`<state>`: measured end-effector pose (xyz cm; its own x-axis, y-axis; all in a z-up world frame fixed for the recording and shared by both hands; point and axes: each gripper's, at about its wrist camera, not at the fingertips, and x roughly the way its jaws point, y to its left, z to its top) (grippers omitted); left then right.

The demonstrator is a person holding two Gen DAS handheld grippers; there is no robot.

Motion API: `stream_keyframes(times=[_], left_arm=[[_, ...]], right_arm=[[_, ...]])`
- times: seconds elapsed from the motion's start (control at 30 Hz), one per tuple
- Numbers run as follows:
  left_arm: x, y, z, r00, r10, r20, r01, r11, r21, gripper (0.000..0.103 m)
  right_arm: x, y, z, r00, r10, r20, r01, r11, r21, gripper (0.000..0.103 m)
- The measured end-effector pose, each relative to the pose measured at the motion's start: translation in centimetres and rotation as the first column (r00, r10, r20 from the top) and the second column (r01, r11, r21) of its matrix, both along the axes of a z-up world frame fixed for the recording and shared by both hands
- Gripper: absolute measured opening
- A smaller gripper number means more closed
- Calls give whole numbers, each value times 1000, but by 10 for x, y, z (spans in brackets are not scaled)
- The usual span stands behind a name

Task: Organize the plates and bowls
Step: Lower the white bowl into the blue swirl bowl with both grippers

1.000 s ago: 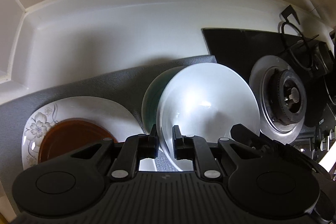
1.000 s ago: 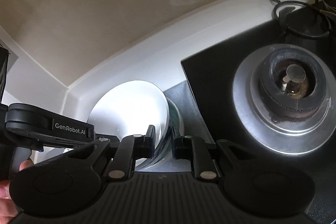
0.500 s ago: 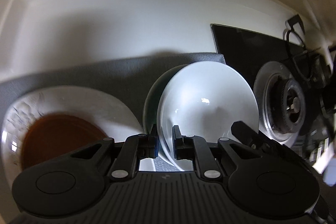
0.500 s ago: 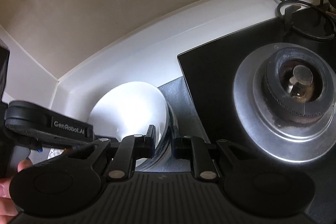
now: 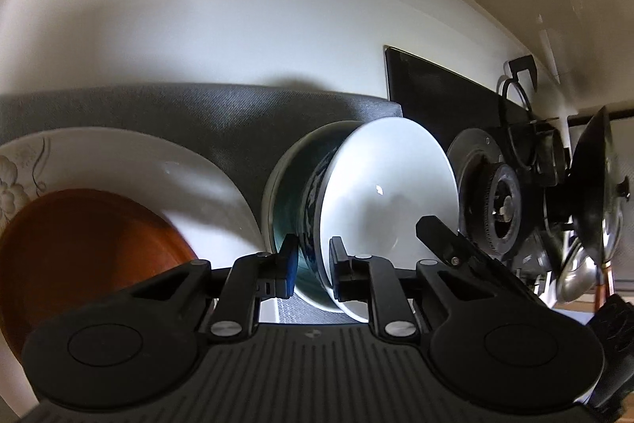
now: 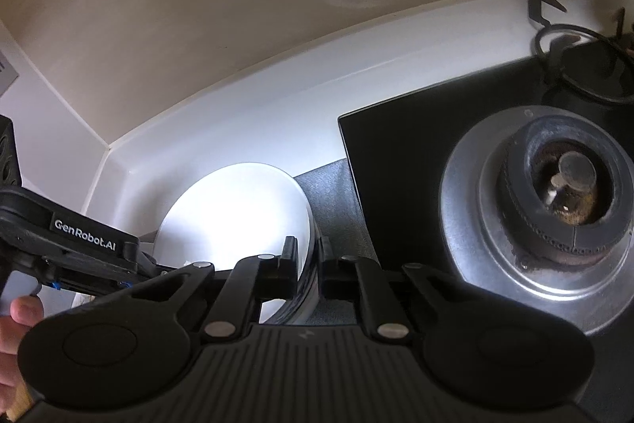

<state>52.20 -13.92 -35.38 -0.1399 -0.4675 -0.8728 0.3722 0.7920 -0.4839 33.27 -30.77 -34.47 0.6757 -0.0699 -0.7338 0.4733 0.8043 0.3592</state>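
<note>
- Bowls: a white bowl stands on edge, nested in a dark blue-green bowl, both over the grey mat on the bench.
- Left gripper: fingers closed on the stacked rims at the near edge, one finger outside the dark bowl, the other inside the white one.
- Right gripper: fingers closed on the same stack from the other side; the left finger lies inside the white bowl, the right against the outer rims.
- Plates: a white plate with a flower print lies left of the bowls on the mat, carrying a brown plate.
- Stove: black glass top just right of the mat; a burner in a steel ring sits near the bowls.
- Pan: dark, at the far right of the left view.
</note>
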Motion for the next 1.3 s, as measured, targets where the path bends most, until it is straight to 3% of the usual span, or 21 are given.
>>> stream_keyframes(times=[0.23,0.4,0.8,0.93,1.07,1.23,1.3], left_arm=[[7,7,-1,994,59,-92,-61,998,-21,24],[3,10,5,990,107,-96,-106,994,15,21],[-8,6,31,996,75,45,-80,990,117,21],[-13,4,44,986,20,166,-41,992,122,21],[-18,-10,45,955,-76,285,37,989,141,21],[-7,-26,25,951,-127,282,76,980,184,22],[-5,-28,17,952,-138,272,88,978,190,22]], right_arm=[[-4,-5,-5,1000,-4,26,3,1000,11,8],[-2,-3,-6,1000,-2,29,2,1000,-2,6],[0,6,-3,1000,19,15,-18,998,-64,6],[-4,1,-3,1000,-3,16,3,1000,0,9],[-14,-4,-5,999,-28,33,25,996,86,12],[-19,-6,-10,998,-53,17,50,990,128,28],[-18,-8,-16,999,-49,15,46,983,180,40]])
